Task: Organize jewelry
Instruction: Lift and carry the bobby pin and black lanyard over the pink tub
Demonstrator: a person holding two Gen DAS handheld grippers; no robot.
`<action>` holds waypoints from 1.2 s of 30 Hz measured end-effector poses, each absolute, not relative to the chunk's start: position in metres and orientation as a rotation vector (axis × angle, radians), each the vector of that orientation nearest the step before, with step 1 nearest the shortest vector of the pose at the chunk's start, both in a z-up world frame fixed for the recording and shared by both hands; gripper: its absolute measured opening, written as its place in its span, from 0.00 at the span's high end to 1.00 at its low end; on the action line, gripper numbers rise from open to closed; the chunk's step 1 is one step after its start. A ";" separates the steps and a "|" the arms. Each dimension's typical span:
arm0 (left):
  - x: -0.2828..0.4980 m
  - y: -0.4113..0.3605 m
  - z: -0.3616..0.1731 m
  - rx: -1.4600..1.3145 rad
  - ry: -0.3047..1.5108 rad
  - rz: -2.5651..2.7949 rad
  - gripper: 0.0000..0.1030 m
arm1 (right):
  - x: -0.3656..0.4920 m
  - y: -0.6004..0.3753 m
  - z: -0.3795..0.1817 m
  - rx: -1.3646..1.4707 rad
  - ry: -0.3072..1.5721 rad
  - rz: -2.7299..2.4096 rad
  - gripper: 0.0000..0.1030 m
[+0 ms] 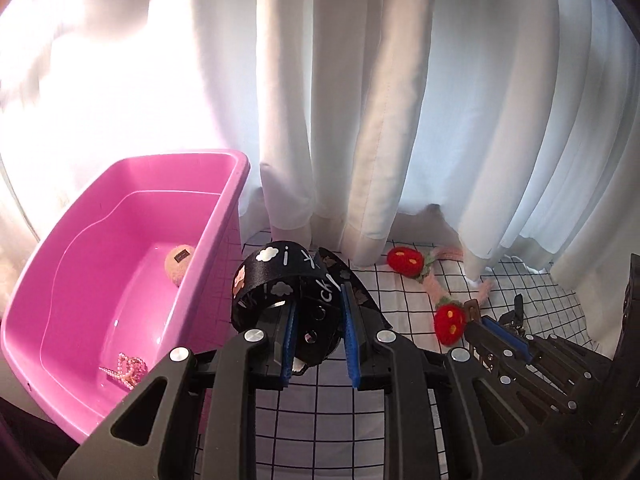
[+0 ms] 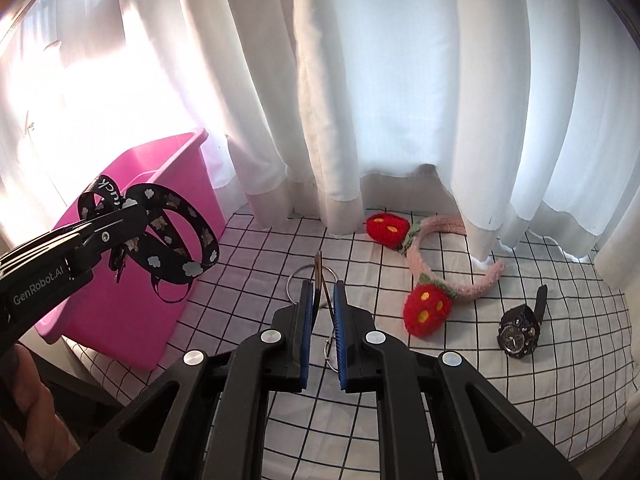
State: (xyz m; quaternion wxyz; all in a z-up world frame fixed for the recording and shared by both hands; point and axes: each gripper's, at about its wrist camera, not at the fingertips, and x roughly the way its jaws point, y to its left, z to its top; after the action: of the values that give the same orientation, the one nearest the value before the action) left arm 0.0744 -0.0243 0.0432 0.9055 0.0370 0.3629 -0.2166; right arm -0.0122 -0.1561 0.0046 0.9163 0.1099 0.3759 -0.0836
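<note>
White curtain (image 2: 400, 100) hangs ahead of both grippers, its hem reaching the grid-patterned cloth (image 2: 520, 380) beneath them. The pink bin (image 1: 120, 260) stands to the left of the left gripper (image 1: 320, 320); inside it lie a round tan item (image 1: 179, 264) and a pink bead string (image 1: 127, 368). The left gripper is partly closed on the black printed strap (image 1: 280, 280), raised off the cloth just beside the bin's right wall; in the right wrist view the strap (image 2: 172, 236) hangs in loops from the gripper (image 2: 120, 224) in front of the bin (image 2: 132, 280). The strawberry headband (image 2: 424, 276) lies ahead and to the right of the right gripper (image 2: 322, 312), partly under the curtain hem. The black wristwatch (image 2: 520, 328) lies further right, well apart from the gripper. The right gripper is narrowly open, its blue pads either side of thin wire-rimmed eyeglasses (image 2: 316, 280) lying on the cloth; whether the pads touch the frame cannot be told.
</note>
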 end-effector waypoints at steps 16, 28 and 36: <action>0.106 0.061 0.117 0.008 0.582 -0.224 0.81 | 0.066 -0.080 0.080 0.124 0.629 0.073 0.90; 0.132 0.140 0.116 -0.045 0.591 -0.064 0.81 | 0.121 0.007 0.094 0.056 0.633 0.262 0.90; 0.155 0.169 0.060 -0.085 0.770 -0.002 0.81 | 0.164 0.045 0.047 0.060 0.823 0.330 0.90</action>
State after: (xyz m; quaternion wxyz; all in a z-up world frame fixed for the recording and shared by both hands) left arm 0.1548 0.1691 0.0598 0.9259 -0.0415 0.3755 -0.0010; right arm 0.1643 0.0453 0.0473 0.9029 0.0290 0.3980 0.1597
